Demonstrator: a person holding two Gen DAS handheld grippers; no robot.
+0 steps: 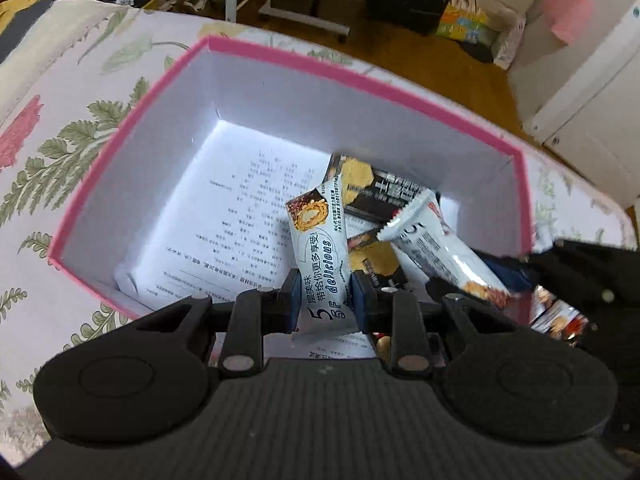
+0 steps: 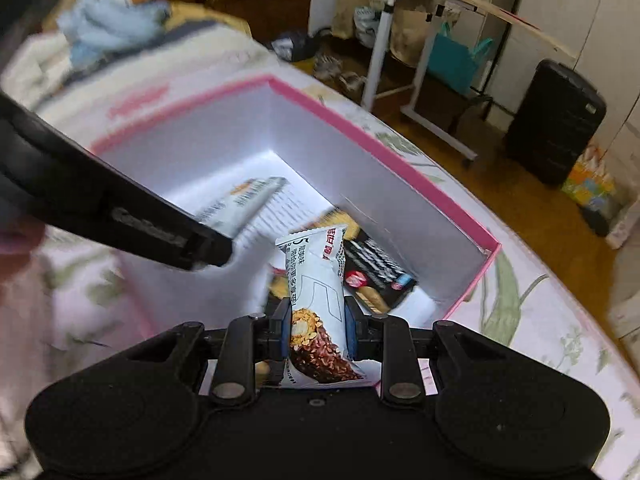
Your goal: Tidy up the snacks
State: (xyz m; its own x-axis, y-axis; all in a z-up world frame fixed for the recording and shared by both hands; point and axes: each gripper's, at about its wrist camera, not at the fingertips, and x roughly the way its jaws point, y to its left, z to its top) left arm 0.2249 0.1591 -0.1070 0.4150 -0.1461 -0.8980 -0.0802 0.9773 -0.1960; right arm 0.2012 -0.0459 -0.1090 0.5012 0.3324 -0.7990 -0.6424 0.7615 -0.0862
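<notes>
A pink-rimmed box (image 1: 280, 54) with white walls sits on a floral bedspread and shows in both views (image 2: 400, 152). My left gripper (image 1: 324, 300) is shut on a white snack bar (image 1: 318, 240) held over the box. My right gripper (image 2: 316, 326) is shut on another white snack bar (image 2: 316, 280), also over the box; that bar and gripper appear in the left wrist view (image 1: 440, 248). Black snack packets (image 1: 380, 192) lie in the box's corner on a printed sheet (image 1: 224, 216). The left gripper crosses the right wrist view as a blurred black arm (image 2: 120, 208).
The floral bedspread (image 1: 60, 140) surrounds the box. Beyond the bed are a wooden floor, a white rolling table (image 2: 420, 80), a black suitcase (image 2: 556, 120), white cabinets (image 1: 592, 80) and colourful bags. A blue cloth (image 2: 108, 20) lies on the bed.
</notes>
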